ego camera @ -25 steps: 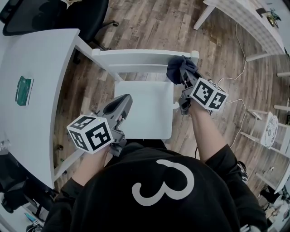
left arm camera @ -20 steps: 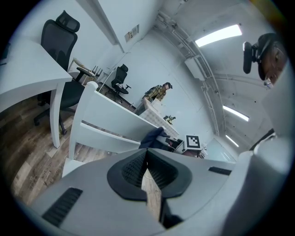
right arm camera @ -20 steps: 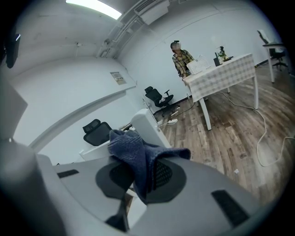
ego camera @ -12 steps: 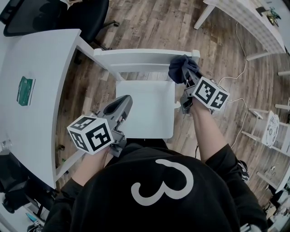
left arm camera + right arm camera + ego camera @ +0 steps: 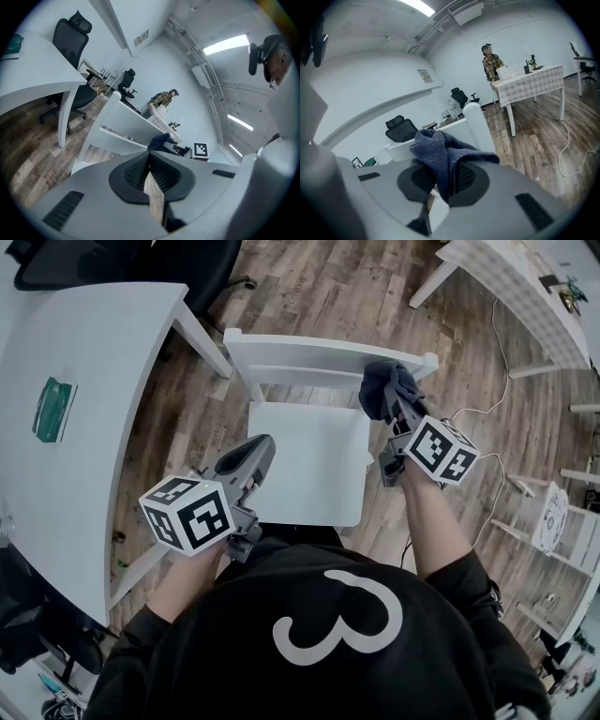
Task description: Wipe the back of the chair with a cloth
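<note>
— As you stand there, can you see where the cloth (image 5: 382,385) is?
— Yes: it is dark blue and bunched up at the right end of the chair back (image 5: 300,351), by the corner post. It seems to press on the top rail, though I can't swear it touches.
— What holds it?
— The right gripper (image 5: 397,407). Its jaws are clenched on a fold of the cloth, which spills over them.
— And the other one?
— The left gripper (image 5: 251,452) hovers over the front left corner of the seat (image 5: 309,465), jaws pressed together on nothing. A white table (image 5: 84,362) stands to the left, with a small green thing (image 5: 52,409) on it.
</note>
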Demonstrator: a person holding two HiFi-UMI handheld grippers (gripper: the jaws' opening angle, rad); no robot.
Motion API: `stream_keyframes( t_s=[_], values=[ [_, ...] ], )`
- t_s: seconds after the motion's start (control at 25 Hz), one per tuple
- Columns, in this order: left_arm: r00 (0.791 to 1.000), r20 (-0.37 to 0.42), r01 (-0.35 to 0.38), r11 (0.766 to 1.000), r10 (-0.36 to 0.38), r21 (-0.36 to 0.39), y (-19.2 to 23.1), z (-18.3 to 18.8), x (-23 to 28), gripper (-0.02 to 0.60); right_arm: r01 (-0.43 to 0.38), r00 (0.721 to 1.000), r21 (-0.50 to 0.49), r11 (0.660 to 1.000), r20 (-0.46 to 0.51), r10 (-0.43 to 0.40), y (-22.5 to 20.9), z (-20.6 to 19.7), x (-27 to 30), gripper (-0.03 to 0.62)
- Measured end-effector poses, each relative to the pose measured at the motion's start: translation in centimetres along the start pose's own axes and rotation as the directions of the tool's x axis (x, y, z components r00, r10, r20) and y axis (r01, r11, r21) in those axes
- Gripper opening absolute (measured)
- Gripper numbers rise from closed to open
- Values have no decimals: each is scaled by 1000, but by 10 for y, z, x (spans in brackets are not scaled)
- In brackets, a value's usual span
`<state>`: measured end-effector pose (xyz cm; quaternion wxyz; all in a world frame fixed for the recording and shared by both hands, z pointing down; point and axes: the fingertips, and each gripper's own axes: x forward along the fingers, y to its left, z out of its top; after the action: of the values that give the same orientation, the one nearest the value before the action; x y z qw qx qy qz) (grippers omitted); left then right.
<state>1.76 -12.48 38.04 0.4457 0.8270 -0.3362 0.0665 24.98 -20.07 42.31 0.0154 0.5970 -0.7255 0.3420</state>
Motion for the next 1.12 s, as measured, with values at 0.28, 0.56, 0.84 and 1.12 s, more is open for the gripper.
stream_keyframes(
  t_s=[0.28,0.56,0.84,1.12],
  values=[
    [999,32,-18,999,19,-29,29,11,-30,14,-65,996,-80,995,-72,59,56,-26,21,51],
    [997,56,-40,997,44,-67,63,15,-59,14,-133,983,-117,984,-141,116,115,-58,48,51],
    [995,73,-61,994,67,-89,92,23,-82,14,-177,971,-160,971,-189,146,157,-81,82,51],
    [991,91,-92,991,100,-93,118,32,-105,14,-161,971,-186,969,-204,122,173,-96,114,51]
  ],
)
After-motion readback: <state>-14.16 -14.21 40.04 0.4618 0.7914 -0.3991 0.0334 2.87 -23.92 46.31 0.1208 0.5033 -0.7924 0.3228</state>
